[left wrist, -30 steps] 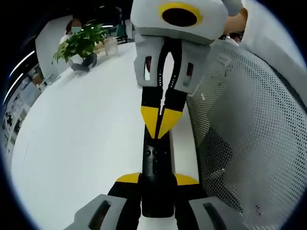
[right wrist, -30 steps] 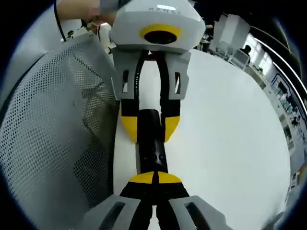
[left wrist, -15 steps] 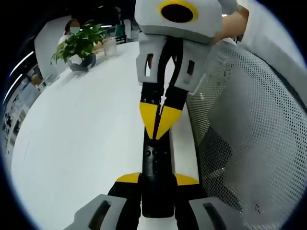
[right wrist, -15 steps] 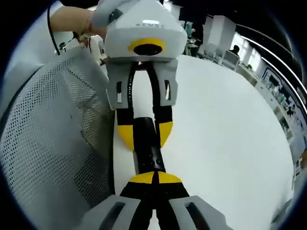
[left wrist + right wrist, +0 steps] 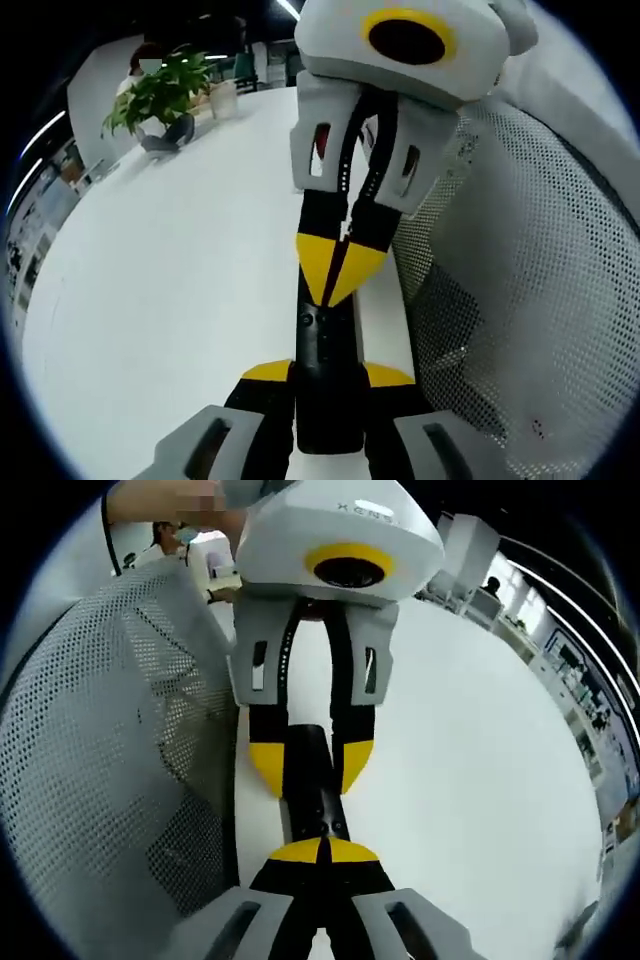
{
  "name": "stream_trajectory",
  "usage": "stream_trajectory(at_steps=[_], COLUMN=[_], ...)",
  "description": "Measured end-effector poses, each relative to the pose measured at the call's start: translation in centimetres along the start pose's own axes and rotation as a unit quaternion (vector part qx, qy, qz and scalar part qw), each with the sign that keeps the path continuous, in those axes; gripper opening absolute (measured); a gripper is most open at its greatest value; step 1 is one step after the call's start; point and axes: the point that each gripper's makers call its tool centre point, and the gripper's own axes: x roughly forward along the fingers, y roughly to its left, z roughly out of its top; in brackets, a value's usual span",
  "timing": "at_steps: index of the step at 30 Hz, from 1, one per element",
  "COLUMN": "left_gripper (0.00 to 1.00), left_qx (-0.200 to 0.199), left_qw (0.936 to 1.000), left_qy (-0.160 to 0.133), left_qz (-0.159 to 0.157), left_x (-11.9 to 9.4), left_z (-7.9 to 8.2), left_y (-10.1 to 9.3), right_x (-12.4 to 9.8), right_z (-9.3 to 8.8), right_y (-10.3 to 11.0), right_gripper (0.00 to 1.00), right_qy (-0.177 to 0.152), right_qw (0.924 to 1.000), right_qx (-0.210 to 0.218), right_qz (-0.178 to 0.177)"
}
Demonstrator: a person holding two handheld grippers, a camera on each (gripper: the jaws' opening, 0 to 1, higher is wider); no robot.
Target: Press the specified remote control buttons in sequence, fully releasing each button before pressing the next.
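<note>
Since the earlier frame the right gripper (image 5: 338, 268), tips clenched together, comes slightly lower on the black remote control (image 5: 325, 375), which the left gripper (image 5: 310, 763) grasps above the white table (image 5: 170, 290).

White table (image 5: 170, 290), mesh chair back (image 5: 90, 740), potted plant (image 5: 160, 92), office bkgd

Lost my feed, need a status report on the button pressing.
Left gripper shut on remote. Right gripper shut, tips down on remote's button face. White table; mesh chair back alongside, not blocking.
</note>
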Motion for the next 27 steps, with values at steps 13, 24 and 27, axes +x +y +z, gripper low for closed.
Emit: stream_trajectory(at_steps=[13,24,27], left_gripper=[0.23,0.23,0.23], left_qx=[-0.004,-0.001,0.001], left_qw=[1.0000,1.0000,1.0000], left_qy=[0.003,0.005,0.004], left_qz=[0.000,0.000,0.000], left_x=[0.0,0.1,0.2], left_z=[0.0,0.0,0.1], left_y=[0.0,-0.1,-0.1], right_x=[0.2,0.6,0.6], right_z=[0.7,0.6,0.6], right_y=[2.1,2.4,2.3], right_gripper=[0.00,0.00,0.00], right_qy=[-0.009,0.007,0.007], right_qw=[0.9990,0.9988,0.9989], right_qx=[-0.036,-0.043,-0.036], right_qz=[0.025,0.022,0.028])
